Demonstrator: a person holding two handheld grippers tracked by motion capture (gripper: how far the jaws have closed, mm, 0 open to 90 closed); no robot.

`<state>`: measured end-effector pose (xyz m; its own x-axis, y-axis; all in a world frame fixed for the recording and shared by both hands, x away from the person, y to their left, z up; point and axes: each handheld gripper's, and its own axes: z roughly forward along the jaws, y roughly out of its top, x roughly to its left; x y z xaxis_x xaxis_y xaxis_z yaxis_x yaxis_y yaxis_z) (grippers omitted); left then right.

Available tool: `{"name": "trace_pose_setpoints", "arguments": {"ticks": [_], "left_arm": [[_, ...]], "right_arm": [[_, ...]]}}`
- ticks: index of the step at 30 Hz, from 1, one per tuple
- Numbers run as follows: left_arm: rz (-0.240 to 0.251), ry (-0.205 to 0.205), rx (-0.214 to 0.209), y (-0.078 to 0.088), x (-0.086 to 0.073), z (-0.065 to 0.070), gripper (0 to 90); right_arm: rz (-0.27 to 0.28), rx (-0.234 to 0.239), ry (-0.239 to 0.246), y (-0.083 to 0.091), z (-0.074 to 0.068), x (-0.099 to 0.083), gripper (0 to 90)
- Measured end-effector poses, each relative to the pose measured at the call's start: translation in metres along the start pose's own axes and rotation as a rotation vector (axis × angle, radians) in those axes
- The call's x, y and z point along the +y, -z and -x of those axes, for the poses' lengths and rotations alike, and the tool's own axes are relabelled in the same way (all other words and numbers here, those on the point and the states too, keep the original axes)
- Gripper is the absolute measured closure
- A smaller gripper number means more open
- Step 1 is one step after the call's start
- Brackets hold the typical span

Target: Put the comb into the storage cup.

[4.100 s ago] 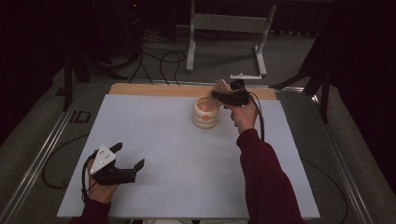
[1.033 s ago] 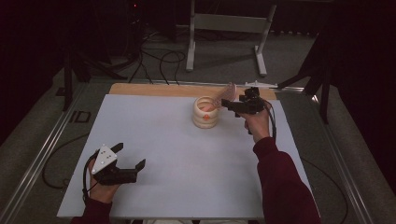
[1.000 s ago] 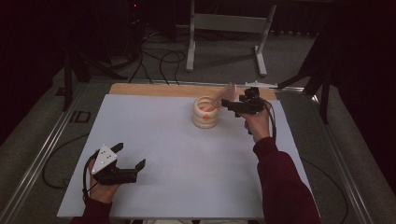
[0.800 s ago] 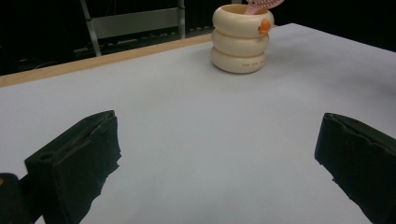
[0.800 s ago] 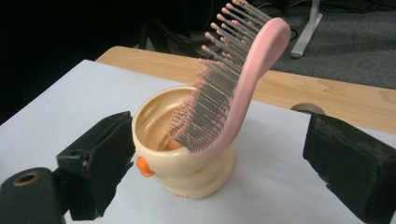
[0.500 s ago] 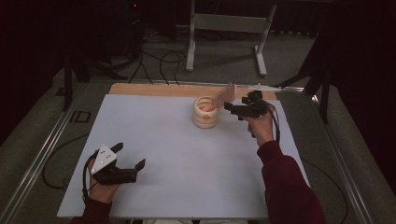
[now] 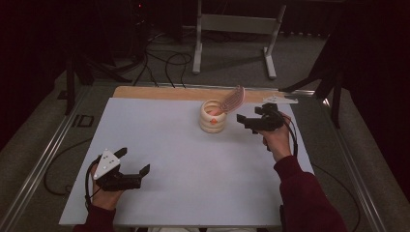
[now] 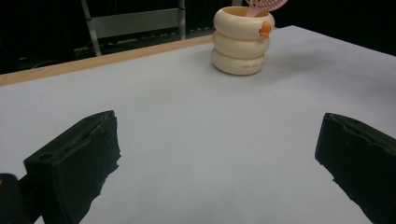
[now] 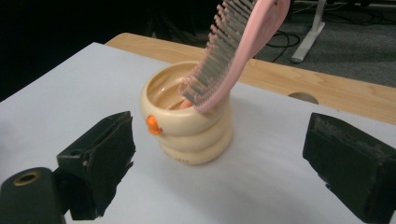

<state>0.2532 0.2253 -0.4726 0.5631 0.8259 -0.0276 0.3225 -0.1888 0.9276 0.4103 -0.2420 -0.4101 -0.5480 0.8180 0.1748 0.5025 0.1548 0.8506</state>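
Nearest the person's edge of the white table [image 7: 193, 164]: left gripper [image 7: 126, 170], held low over bare tabletop, jaws spread wide with nothing between them; judged idle, parked well apart from the work so as not to obstruct it; its own view confirms both black jaws apart over plain surface, cup seen far off.

Farther, at the right: right gripper [image 7: 248, 123], held in the person's hand just beside the cup, jaws wide apart and gripping nothing; in the right gripper view the cup sits between and beyond the two jaws, untouched; judged positioned either to let go or to approach, which cannot be told.

Beyond, near the far wooden edge [image 7: 159, 93]: cream ribbed cup [image 7: 212, 116], upright, three stacked rings in form, small orange knob [image 9: 152, 124] on its side; contents: one pink hairbrush [image 9: 236, 44], handle end down inside the cup, bristled head leaning out over the rim toward the right gripper, tilted rather than upright; no other contents visible.
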Motion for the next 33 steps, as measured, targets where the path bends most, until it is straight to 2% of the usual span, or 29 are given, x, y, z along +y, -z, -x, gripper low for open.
{"name": "trace_pose_setpoints", "arguments": {"ticks": [6,11,16,21,27,33], "left_arm": [[0.004,0.006,0.001,0.000,0.001,0.000,0.5],[0.003,0.003,0.002,0.000,0.002,0.000,0.5],[0.003,0.002,0.004,0.000,0.002,0.000,0.5],[0.005,0.000,0.006,0.001,0.003,0.000,0.5],[0.014,-0.005,0.013,0.001,0.006,-0.001,0.5],[0.021,-0.012,0.019,0.002,0.009,-0.001,0.5]], "right_arm": [[0.011,0.005,0.007,0.012,-0.002,-0.013,8.5],[0.018,-0.015,0.033,0.021,-0.004,-0.025,8.5],[0.044,-0.021,0.039,0.032,-0.006,-0.034,8.5],[0.067,-0.028,0.059,0.041,-0.012,-0.043,8.5],[0.089,-0.055,0.124,0.056,-0.022,-0.058,8.5],[0.110,-0.063,0.133,0.072,-0.026,-0.072,8.5]]}}
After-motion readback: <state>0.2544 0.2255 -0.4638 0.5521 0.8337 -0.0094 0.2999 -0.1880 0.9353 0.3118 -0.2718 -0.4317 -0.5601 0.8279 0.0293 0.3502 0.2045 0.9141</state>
